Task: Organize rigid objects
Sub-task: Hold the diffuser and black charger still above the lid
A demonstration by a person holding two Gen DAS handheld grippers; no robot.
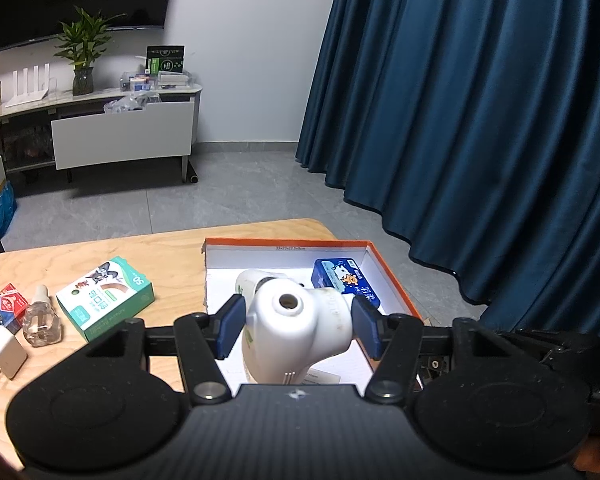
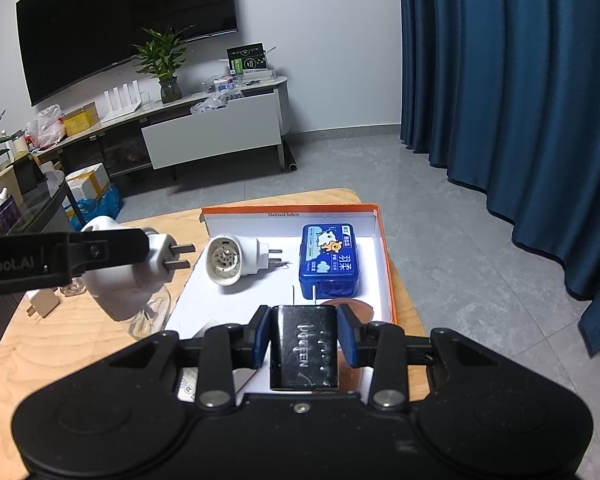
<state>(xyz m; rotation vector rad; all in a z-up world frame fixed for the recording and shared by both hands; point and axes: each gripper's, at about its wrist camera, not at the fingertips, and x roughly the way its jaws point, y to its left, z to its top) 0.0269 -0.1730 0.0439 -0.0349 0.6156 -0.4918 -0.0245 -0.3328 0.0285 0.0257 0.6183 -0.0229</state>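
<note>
L hand-held gripper (image 1: 298,330) clamped on white plug-in heater (image 1: 296,336), over box's (image 1: 396,280) near-left edge, prongs toward box | R hand-held gripper (image 2: 303,340) clamped on black charger (image 2: 304,350), already over box interior, nearer the drop

Counter (image 1: 172,252): pale wood, visible grain. Plug-in unit (image 1: 296,328): matt white plastic. Charger (image 2: 304,348): glossy black. Box (image 2: 388,256): cardboard.

Blue curtains (image 1: 480,100), white wall (image 1: 252,40), grey tiled floor (image 1: 236,196), television (image 2: 128,24).
</note>
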